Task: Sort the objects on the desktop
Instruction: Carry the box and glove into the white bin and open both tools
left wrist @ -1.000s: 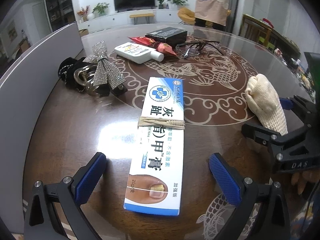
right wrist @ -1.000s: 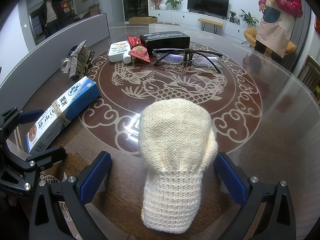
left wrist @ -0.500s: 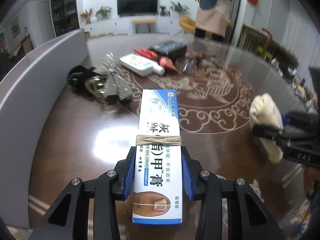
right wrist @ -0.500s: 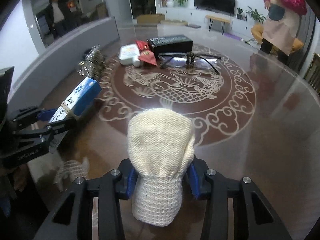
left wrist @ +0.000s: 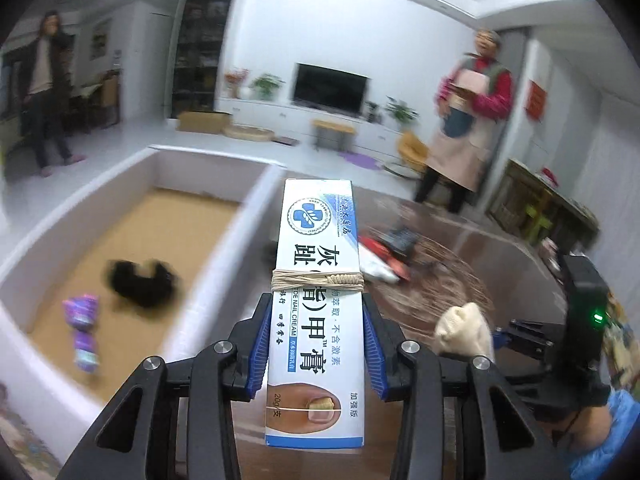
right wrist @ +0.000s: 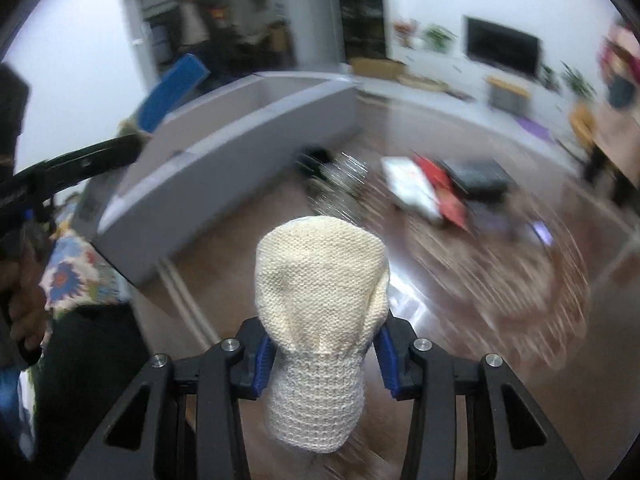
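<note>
The grey-walled bin [left wrist: 224, 216] stands at the left of the left wrist view. On its brown floor lie two purple wrapped items [left wrist: 82, 332] and, beside them, a black object [left wrist: 140, 282]; motion blur prevents identifying any of them.

The left gripper [left wrist: 316, 350] is clamped on the nail cream box [left wrist: 318, 280]. Its blue pads [left wrist: 260, 350] press both long sides of the box below the rubber band [left wrist: 318, 282] wound around it. The box is clear of the table [left wrist: 500, 248] and its far end reaches level with the bin's near wall.

To the right, the remaining clutter [left wrist: 384, 252] lies on the table, smeared by blur; a white item, a red item and a dark box are apparently among them.

The right gripper [right wrist: 324, 360] is closed on the cream knitted sock [right wrist: 322, 300]. Its blue pads [right wrist: 386, 350] pinch the ribbed cuff, and the toe end stands up beyond them, off the table surface. In the right wrist view the bin [right wrist: 224, 160] lies to the left of the sock, and the left gripper [right wrist: 80, 168] with the box [right wrist: 172, 92] is raised at its near end.

Two people stand in the room behind.
</note>
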